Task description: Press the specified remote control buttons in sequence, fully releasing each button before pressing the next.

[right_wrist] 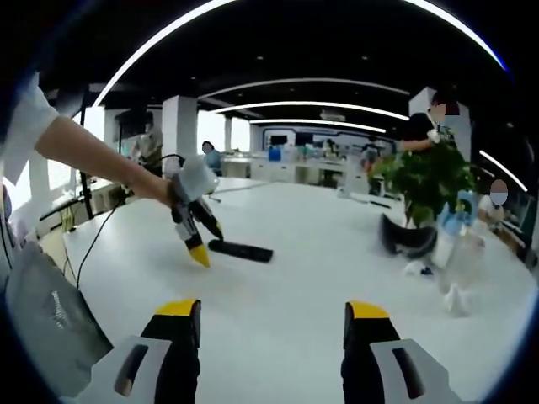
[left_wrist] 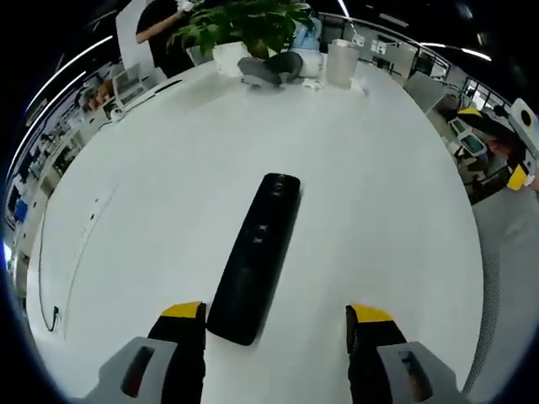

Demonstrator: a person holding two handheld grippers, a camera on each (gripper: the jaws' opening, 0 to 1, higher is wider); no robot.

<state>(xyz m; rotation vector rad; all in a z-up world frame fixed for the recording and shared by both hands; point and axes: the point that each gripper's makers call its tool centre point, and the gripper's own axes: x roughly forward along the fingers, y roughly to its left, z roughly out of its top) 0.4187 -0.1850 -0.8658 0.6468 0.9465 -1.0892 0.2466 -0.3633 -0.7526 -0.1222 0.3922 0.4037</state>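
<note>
Black and slim, the remote control [left_wrist: 256, 257] lies flat on the white table [left_wrist: 379, 210], its near end just beside the left jaw of the left tool [left_wrist: 275, 324]. That tool's yellow-tipped jaws stand wide apart and hold nothing; the remote sits off to their left side rather than squarely between them. At the far edge of the table stand a potted plant [left_wrist: 244, 25], a dark grey headset-like thing [left_wrist: 269, 67] and a white jug [left_wrist: 340, 62].

In the right gripper view, the right tool [right_wrist: 274, 324] is also spread wide and empty, hovering over bare table well apart from the remote [right_wrist: 241, 250]. There the left tool [right_wrist: 202, 244] appears from the left, held in a person's hand [right_wrist: 168, 189], its yellow tips angled down just beside the remote's end. Whether they touch it I cannot tell.
</note>
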